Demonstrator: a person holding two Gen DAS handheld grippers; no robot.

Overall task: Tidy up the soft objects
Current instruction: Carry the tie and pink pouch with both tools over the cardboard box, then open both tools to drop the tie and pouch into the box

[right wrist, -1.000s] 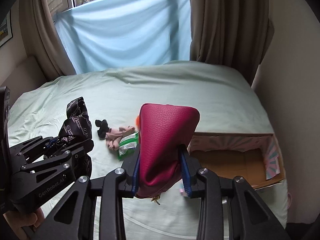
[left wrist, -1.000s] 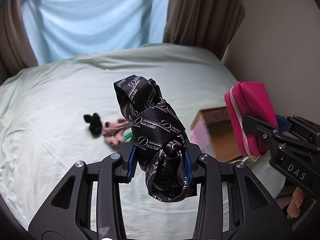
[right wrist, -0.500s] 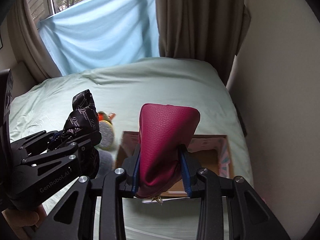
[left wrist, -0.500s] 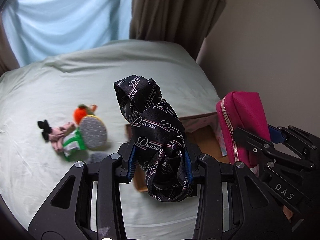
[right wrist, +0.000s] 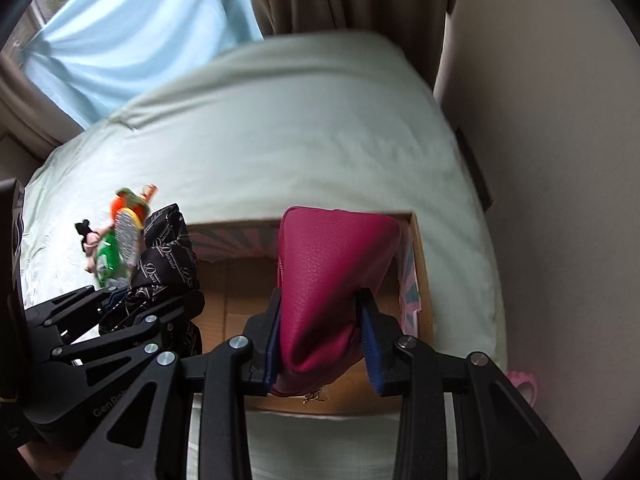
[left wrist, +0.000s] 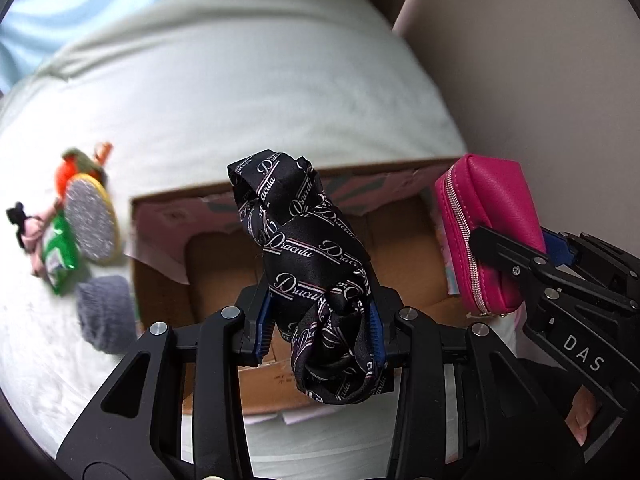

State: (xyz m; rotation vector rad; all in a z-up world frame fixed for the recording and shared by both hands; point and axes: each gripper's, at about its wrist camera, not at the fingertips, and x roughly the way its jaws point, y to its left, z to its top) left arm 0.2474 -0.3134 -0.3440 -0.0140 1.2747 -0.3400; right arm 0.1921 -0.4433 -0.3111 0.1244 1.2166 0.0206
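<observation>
1. my left hand-held gripper [left wrist: 320, 320] is clamped on the scarf [left wrist: 308, 264], a loose black bundle held over the open box [left wrist: 160, 280] on the bed [left wrist: 240, 92].
2. my right hand-held gripper [right wrist: 322, 332] is clamped on the pouch [right wrist: 336, 276], also above the box.
3. risk: a scarf tail could drape over the rim and drag the whole thing out.
4. risk: the pouch is near the right wall; let go off-centre, it may tip onto the bed.
5. both grippers are close together and may collide.

Pale-green bed [left wrist: 248, 92] under cardboard box [left wrist: 160, 216], small soft items [left wrist: 86, 224].
</observation>
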